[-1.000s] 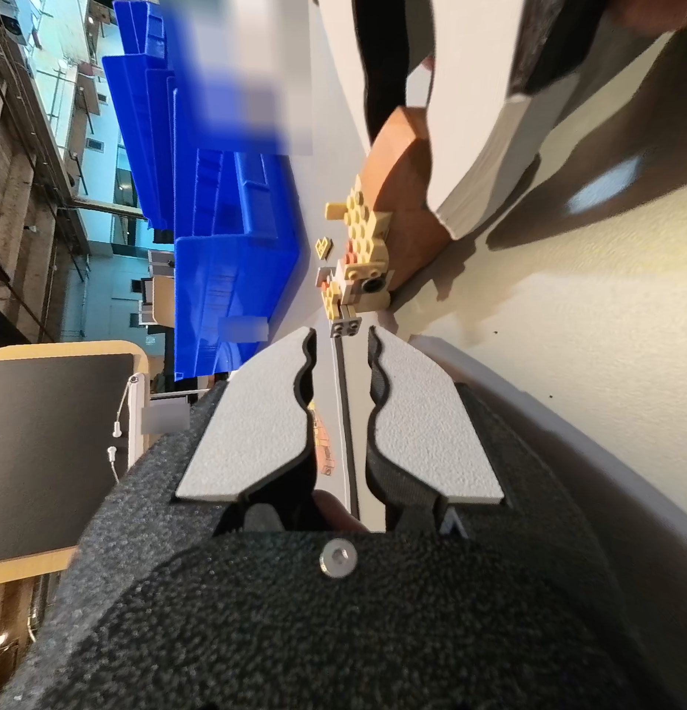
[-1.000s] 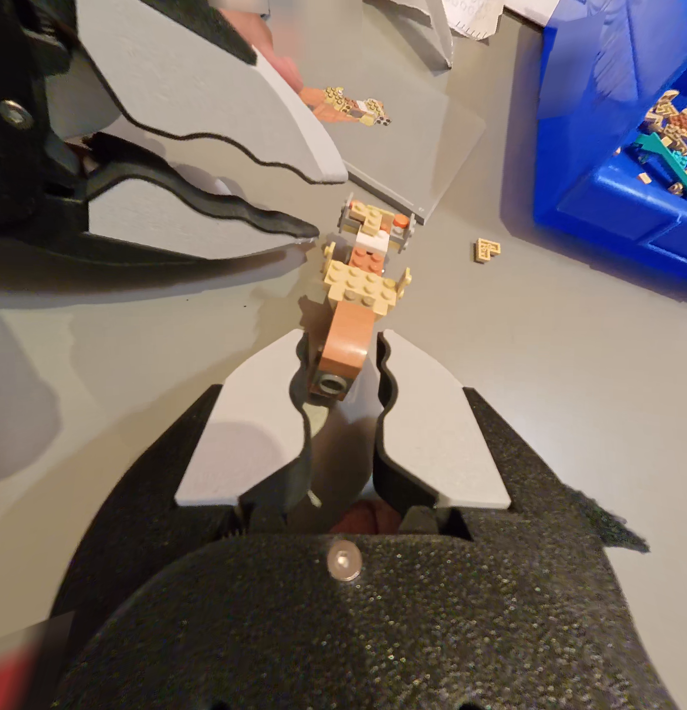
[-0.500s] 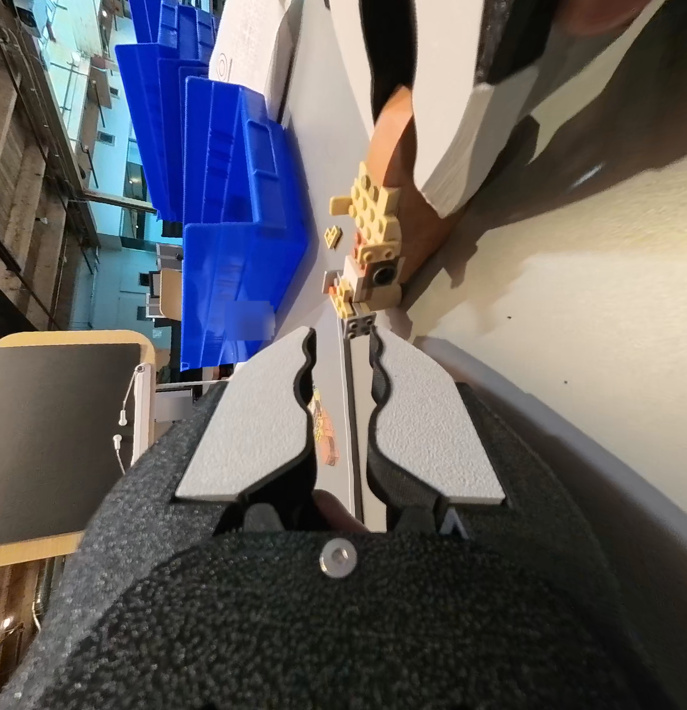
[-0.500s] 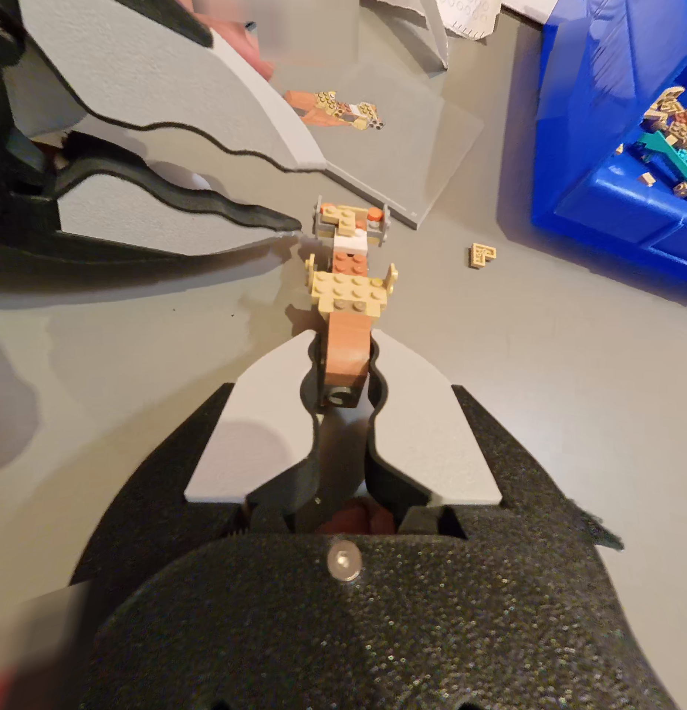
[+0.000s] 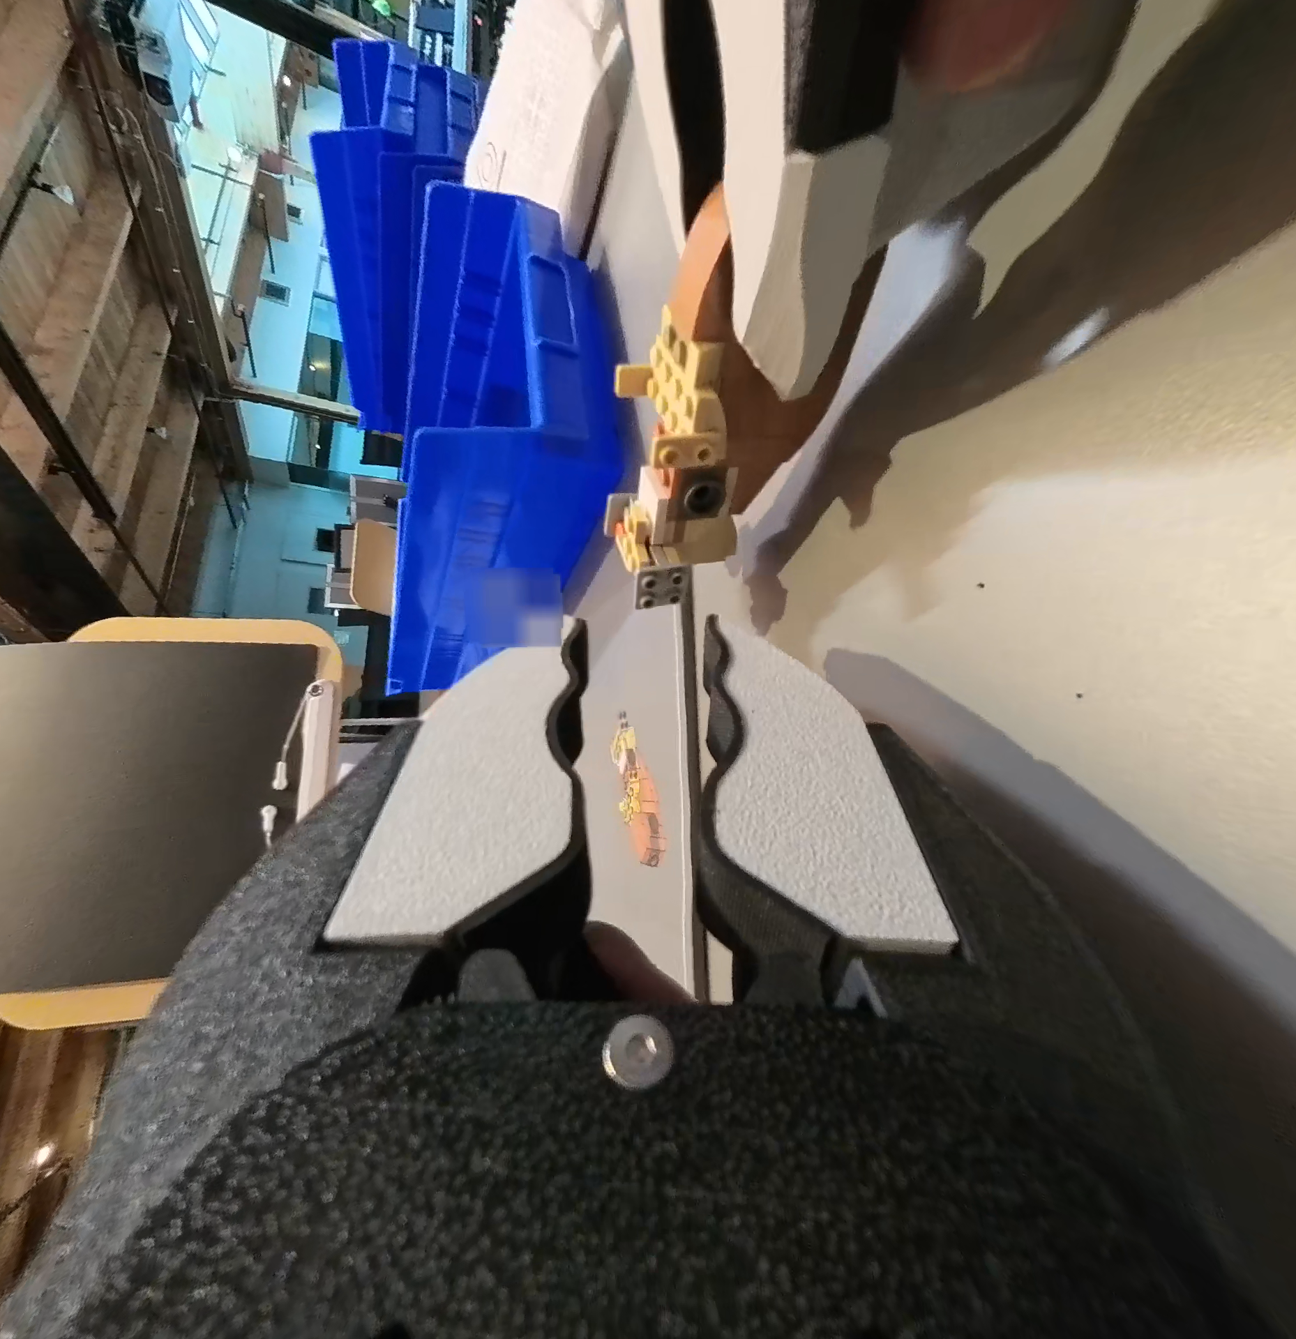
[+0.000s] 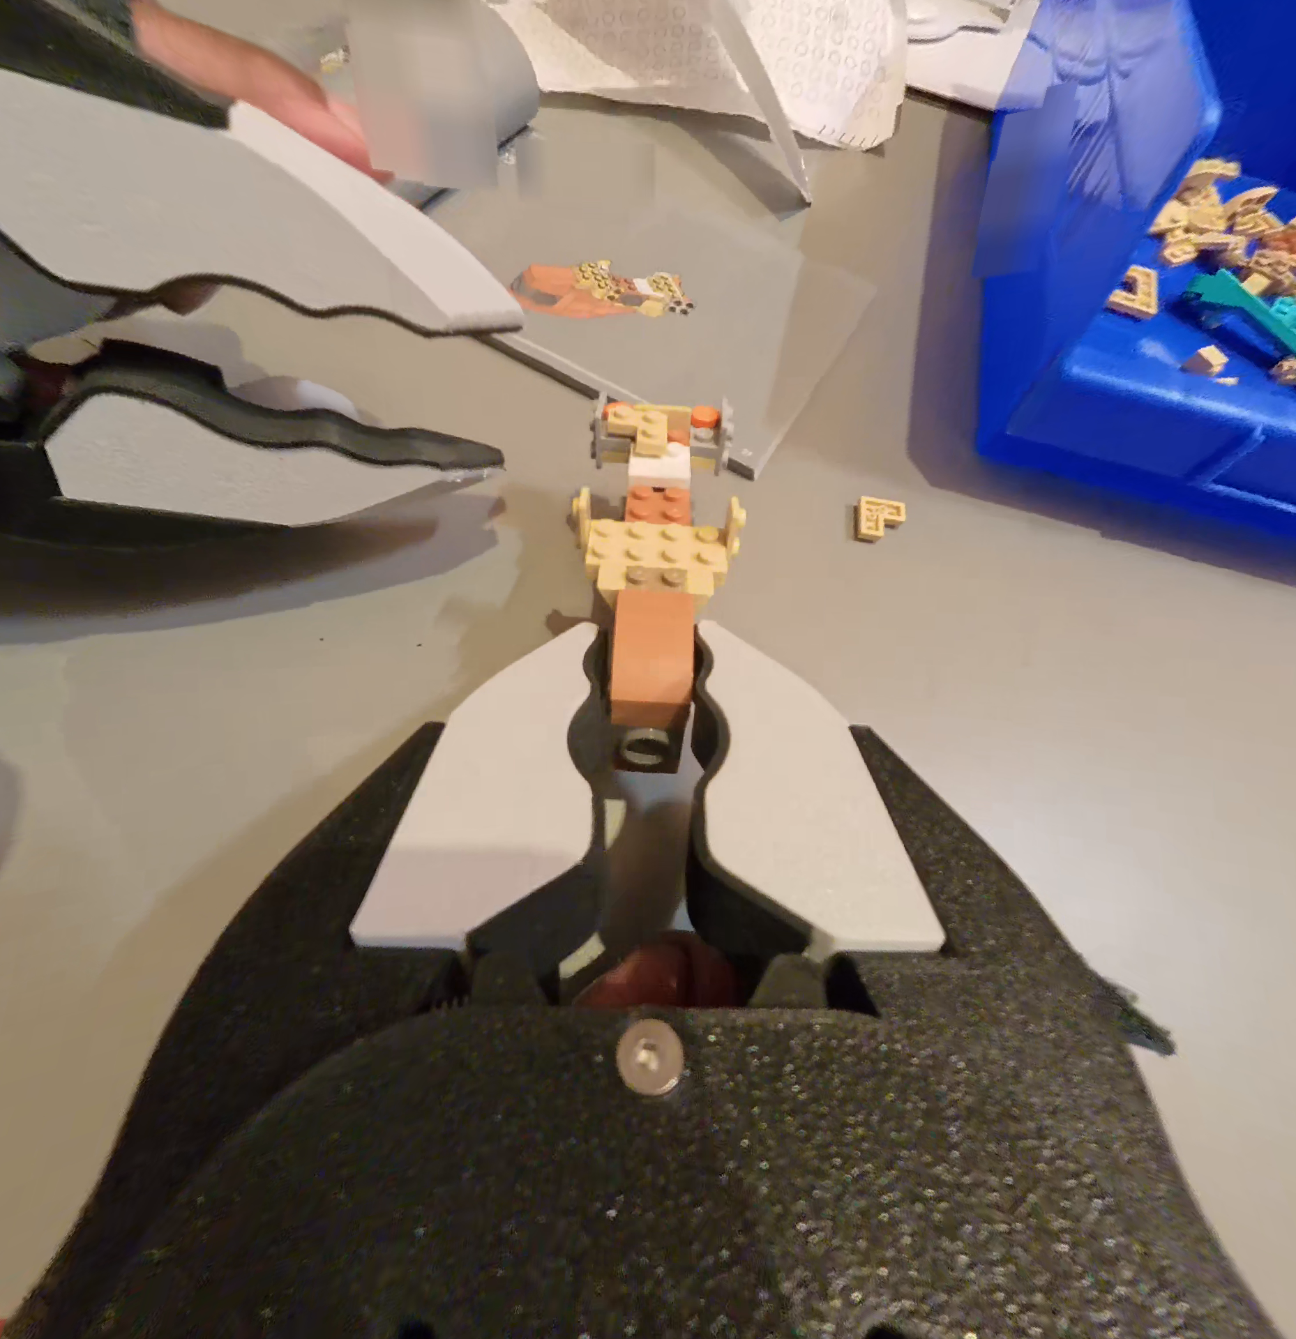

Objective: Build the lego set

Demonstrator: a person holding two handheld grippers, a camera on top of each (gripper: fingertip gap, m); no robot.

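Here we see a half-built lego model lying on a grey table, which serves as our landmark. The right gripper is closed on the model's brown rear block, its pale fingers pressing that block from both sides while the tan studded plate and the small grey-and-tan front section stick out beyond the fingertips. The left gripper sits just to the left of the model's front end, tilted on its side, its jaws a narrow way apart with nothing between them; its lower tip lies close to the model, though we cannot tell whether it touches. In the left wrist view, the left gripper points at the model's grey front piece from just short of it. Beyond the model, an instruction sheet with a printed picture lies flat on the table. To the model's right rests one loose tan L-shaped piece, and farther right stands a blue bin holding loose tan and teal pieces.
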